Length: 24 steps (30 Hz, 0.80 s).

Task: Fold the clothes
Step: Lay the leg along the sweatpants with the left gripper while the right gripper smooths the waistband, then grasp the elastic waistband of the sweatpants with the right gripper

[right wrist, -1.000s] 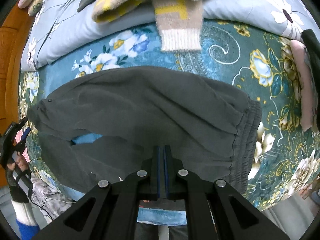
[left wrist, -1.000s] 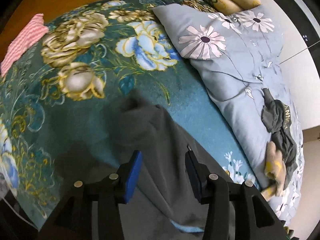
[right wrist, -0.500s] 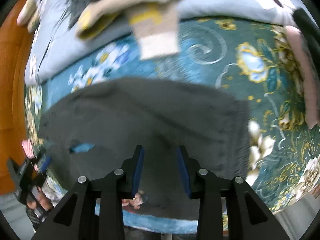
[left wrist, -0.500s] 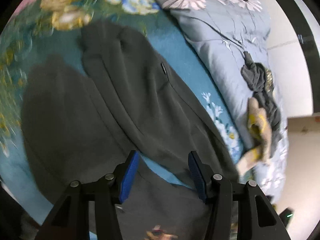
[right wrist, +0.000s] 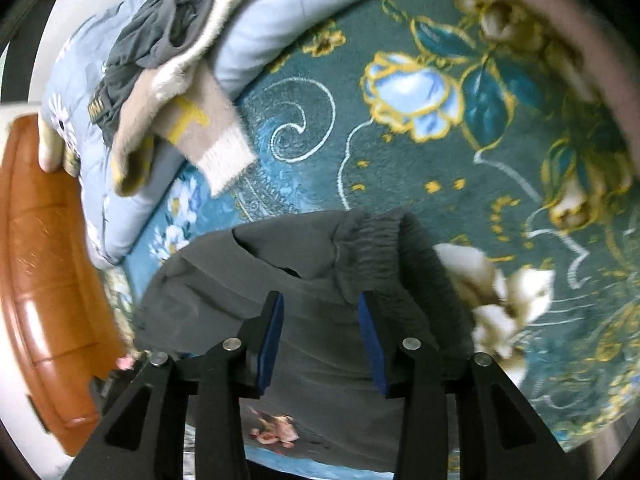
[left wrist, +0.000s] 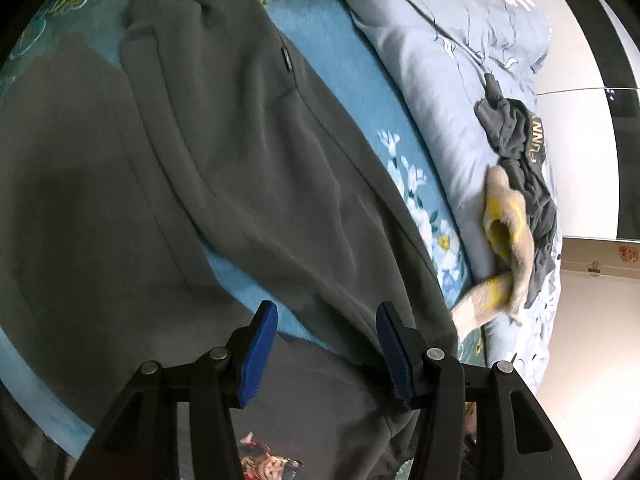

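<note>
Dark grey sweatpants [left wrist: 240,152] lie spread on the teal floral bedspread [left wrist: 320,36], legs running away from me in the left wrist view. My left gripper [left wrist: 326,314] is open and empty, hovering over the pants near their crotch. In the right wrist view the pants' elastic waistband [right wrist: 372,240] is bunched just ahead of my right gripper [right wrist: 320,304], which is open and empty above the grey cloth [right wrist: 248,280].
A light blue flowered duvet [left wrist: 432,48] lies along the far side with a dark grey garment [left wrist: 516,132] and a beige-and-yellow sweater [right wrist: 192,120] on it. An orange wooden headboard [right wrist: 44,280] stands at the left of the right wrist view.
My right gripper opened and swung to the waistband end of the pants. My left gripper stayed open and moved back along the legs toward the crotch.
</note>
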Tool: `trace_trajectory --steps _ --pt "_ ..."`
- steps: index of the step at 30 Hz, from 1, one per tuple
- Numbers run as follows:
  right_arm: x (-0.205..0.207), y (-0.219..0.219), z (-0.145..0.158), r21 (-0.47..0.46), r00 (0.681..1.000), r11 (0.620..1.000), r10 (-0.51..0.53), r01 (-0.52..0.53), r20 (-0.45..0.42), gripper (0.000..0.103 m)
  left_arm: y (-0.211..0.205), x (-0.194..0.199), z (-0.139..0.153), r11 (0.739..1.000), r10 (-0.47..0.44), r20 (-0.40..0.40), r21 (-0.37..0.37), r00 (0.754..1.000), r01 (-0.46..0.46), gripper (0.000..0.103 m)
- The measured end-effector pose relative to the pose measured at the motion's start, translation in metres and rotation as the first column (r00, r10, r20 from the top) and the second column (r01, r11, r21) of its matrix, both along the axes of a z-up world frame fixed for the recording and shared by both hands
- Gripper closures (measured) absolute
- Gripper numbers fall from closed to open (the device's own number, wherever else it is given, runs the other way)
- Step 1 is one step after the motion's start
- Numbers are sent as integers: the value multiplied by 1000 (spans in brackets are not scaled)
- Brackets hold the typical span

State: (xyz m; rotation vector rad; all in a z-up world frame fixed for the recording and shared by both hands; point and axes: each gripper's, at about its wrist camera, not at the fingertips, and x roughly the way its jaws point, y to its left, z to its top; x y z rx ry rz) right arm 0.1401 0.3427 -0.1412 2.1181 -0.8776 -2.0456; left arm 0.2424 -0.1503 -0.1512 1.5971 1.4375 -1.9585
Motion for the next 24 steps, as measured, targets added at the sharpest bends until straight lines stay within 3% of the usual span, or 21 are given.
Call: trace_trajectory --steps 12,18,24 --pt "2 15 -24 -16 1000 1000 -20 19 -3 63 15 26 2 999 10 69 -52 998 -6 45" --pt "0 17 -40 -71 999 997 -36 37 13 57 19 23 3 999 -5 83 -49 997 9 44" --pt "4 24 -33 -155 997 985 -78 74 -24 57 22 20 5 999 -10 78 -45 997 13 44"
